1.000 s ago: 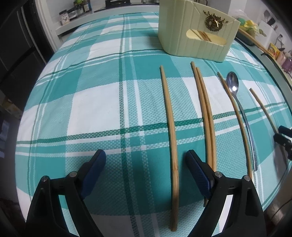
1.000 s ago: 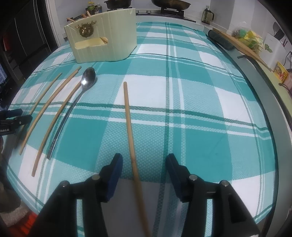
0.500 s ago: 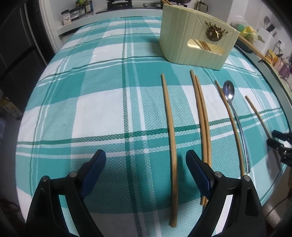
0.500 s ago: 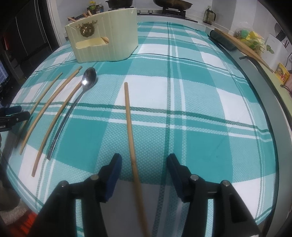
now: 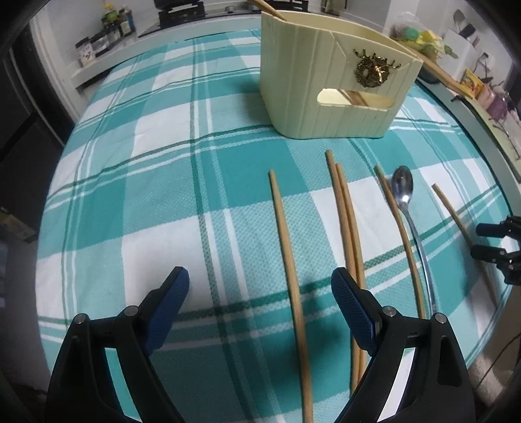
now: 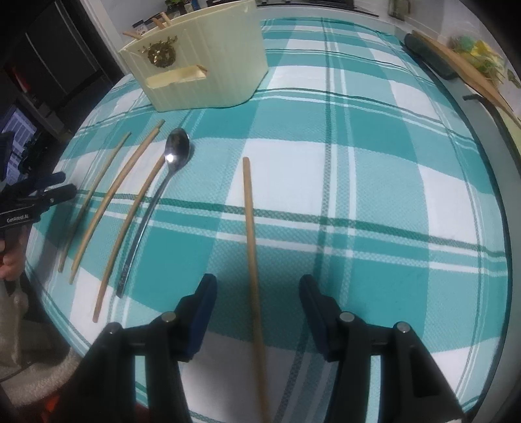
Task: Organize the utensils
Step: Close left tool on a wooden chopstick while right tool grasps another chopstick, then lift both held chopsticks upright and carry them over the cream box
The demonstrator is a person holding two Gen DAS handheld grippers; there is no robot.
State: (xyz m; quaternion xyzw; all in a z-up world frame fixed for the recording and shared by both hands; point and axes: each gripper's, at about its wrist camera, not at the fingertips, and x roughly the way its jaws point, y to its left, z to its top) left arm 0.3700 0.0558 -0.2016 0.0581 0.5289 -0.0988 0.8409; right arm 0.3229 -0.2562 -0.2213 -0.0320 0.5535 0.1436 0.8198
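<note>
Several wooden chopsticks and a metal spoon [image 5: 403, 187] lie side by side on the teal plaid cloth [image 5: 162, 182]. My left gripper [image 5: 260, 286] hangs open above the cloth, the leftmost chopstick [image 5: 288, 253] running under its gap untouched. A chopstick pair [image 5: 346, 227] passes by its right finger. My right gripper [image 6: 257, 286] is open astride the lone chopstick [image 6: 250, 221], pads clear of it on both sides. The spoon [image 6: 176, 149] and three chopsticks [image 6: 114, 195] lie to its left. The cream holder [image 5: 325, 84] [image 6: 208, 65] stands beyond, chopsticks inside.
Each gripper shows at the edge of the other's view: the right one [image 5: 491, 242], the left one [image 6: 49, 192] with a hand [image 6: 11, 260] on it. Jars [image 5: 107, 26] stand on a back shelf. A wooden board [image 6: 462, 75] and a dark roll [image 6: 426, 55] lie along the table's right rim.
Both grippers have lifted a little and moved toward the holder, which looks larger now. The chopsticks and spoon have not moved. Neither gripper's jaws have changed.
</note>
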